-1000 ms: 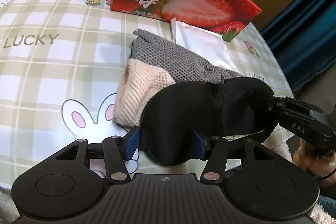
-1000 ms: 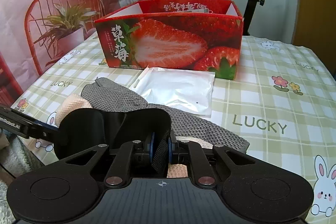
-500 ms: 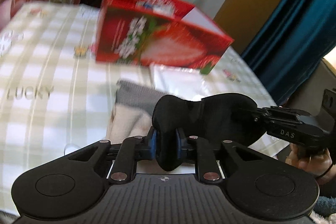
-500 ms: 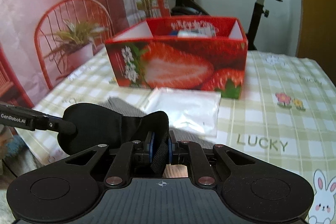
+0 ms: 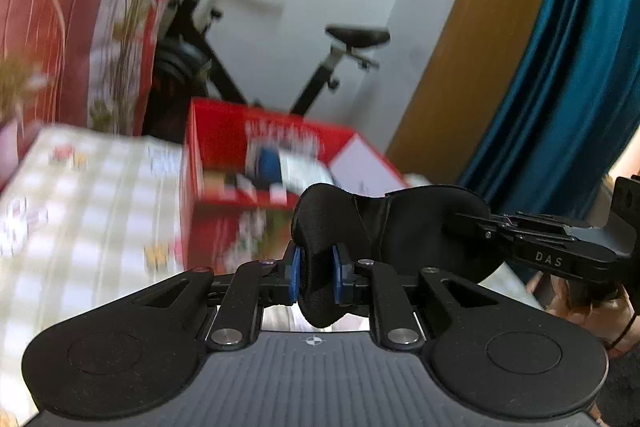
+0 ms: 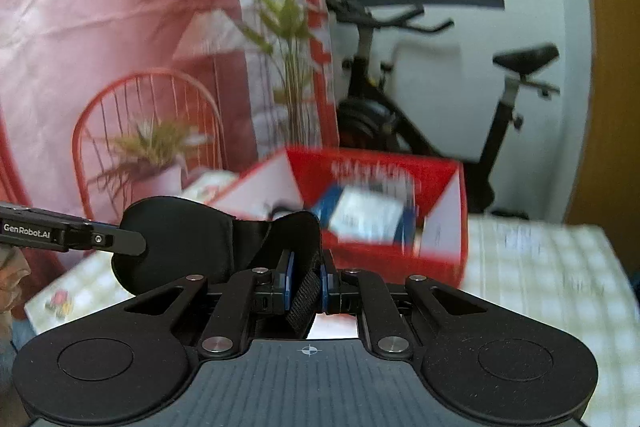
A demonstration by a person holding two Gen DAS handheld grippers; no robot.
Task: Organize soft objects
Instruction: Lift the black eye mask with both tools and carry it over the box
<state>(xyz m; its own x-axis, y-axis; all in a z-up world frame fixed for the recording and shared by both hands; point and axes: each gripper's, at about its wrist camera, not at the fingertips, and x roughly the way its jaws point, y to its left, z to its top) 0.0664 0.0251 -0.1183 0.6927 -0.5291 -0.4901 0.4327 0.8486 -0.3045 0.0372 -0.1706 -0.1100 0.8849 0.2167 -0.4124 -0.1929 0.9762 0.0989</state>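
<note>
A black padded sleep mask (image 5: 400, 227) hangs in the air between both grippers. My left gripper (image 5: 315, 273) is shut on one end of the mask. My right gripper (image 6: 306, 281) is shut on the mask's strap end (image 6: 304, 299); the mask body (image 6: 188, 239) shows at its left. The right gripper's fingers also enter the left wrist view (image 5: 532, 243), and the left gripper's fingers enter the right wrist view (image 6: 80, 233). The open red strawberry box (image 5: 260, 171) lies ahead and below, with several items inside; it also shows in the right wrist view (image 6: 380, 211).
The checked tablecloth (image 5: 88, 211) covers the table around the box. An exercise bike (image 6: 440, 99) stands behind the table. A red chair (image 6: 148, 131) and plant backdrop are at the left. A blue curtain (image 5: 568, 67) hangs at the right.
Both grippers have lifted the mask well above the table and toward the box. The socks and white packet have dropped out of view, and the box's inside now shows.
</note>
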